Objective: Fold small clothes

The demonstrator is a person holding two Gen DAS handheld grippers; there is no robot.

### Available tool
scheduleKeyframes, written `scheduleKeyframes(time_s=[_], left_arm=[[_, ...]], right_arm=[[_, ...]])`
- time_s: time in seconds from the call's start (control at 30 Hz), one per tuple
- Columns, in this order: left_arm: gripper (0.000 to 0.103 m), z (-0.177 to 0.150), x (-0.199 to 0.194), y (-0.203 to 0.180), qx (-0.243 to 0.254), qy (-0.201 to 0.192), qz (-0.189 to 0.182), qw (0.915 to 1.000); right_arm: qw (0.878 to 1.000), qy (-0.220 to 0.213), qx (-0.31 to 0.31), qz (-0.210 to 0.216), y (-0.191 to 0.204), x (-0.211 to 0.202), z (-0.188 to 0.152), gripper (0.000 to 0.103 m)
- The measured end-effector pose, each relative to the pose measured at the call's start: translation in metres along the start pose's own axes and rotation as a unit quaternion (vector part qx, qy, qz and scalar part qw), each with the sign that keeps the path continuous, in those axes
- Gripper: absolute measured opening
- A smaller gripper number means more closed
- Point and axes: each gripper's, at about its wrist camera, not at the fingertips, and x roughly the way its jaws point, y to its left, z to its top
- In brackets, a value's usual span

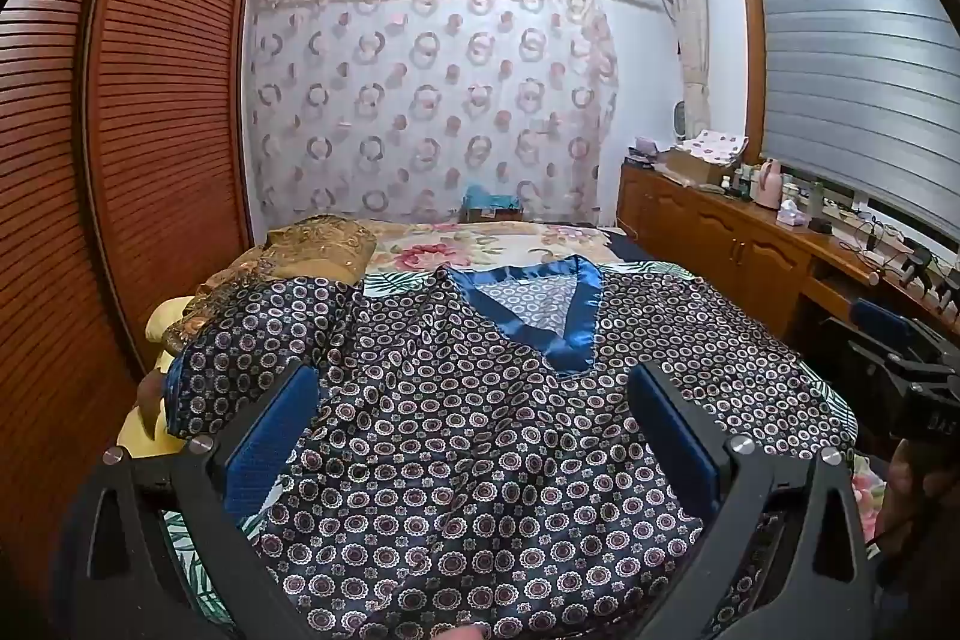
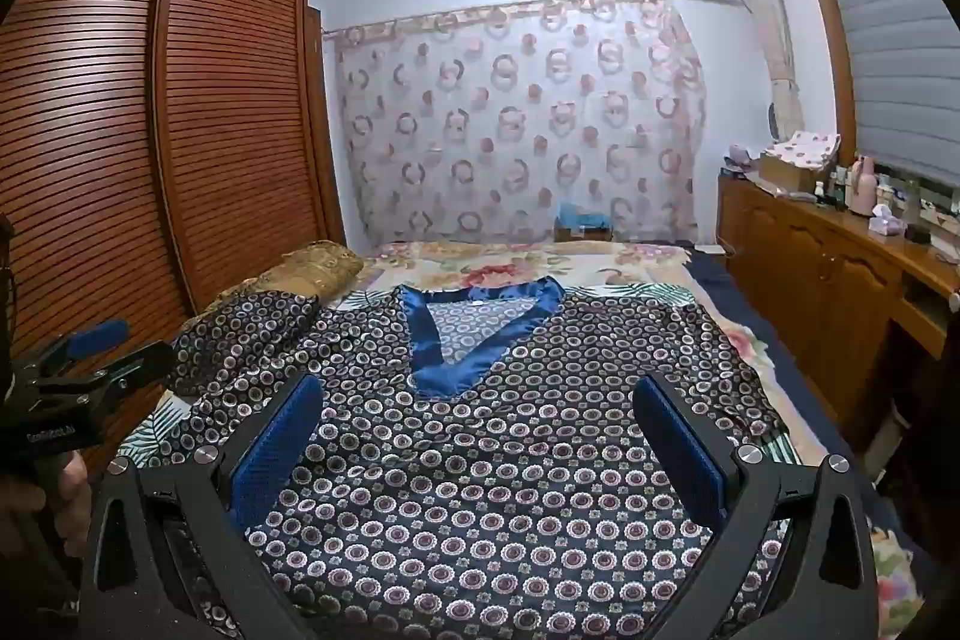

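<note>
Left gripper (image 1: 474, 436): jaws wide apart, holding nothing, above the shirt's lower part.
Right gripper (image 2: 480, 436): also spread wide and free.
Bed (image 2: 600, 262): carries the shirt.
Shirt (image 2: 480, 460): flat, front up, long axis running away from both grippers, hem nearest.
Left sleeve (image 1: 258, 334): crumpled on the left gripper's side.
Collar (image 2: 480, 334): blue V, far end.

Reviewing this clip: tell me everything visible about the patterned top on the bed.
The top is dark navy, printed with small circular medallions, and looks like shiny satin. A plain blue satin band trims its V-neck. It lies spread front-up on the floral bedspread, neckline toward the far wall, unfolded and wrinkled. One sleeve lies rumpled against the gold pillow. Both grippers, left and right, are open above it.
</note>
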Motion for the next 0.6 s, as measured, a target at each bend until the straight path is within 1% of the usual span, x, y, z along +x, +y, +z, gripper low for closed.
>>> scheduleKeyframes(time_s=[0.03,0.43,0.47,0.6], left_arm=[[0.103,0.0002,0.0005,0.0001,-0.001,0.005,0.0,1.0],[0.103,0.0003,0.0006,0.0005,-0.002,0.006,0.0,1.0],[0.103,0.0051,-0.0008,0.003,-0.002,0.006,0.0,1.0],[0.103,0.0055,-0.0011,0.0032,-0.001,0.005,0.0,1.0]], right_arm=[[1.0,0.001,0.001,0.0,-0.0001,0.0002,0.0,0.103],[1.0,-0.001,0.001,-0.001,-0.0006,0.0,-0.0022,0.103],[1.0,-0.002,0.001,-0.001,-0.0002,0.0006,-0.0004,0.103],[1.0,-0.002,0.002,0.0,0.0004,-0.0001,-0.0005,0.103]])
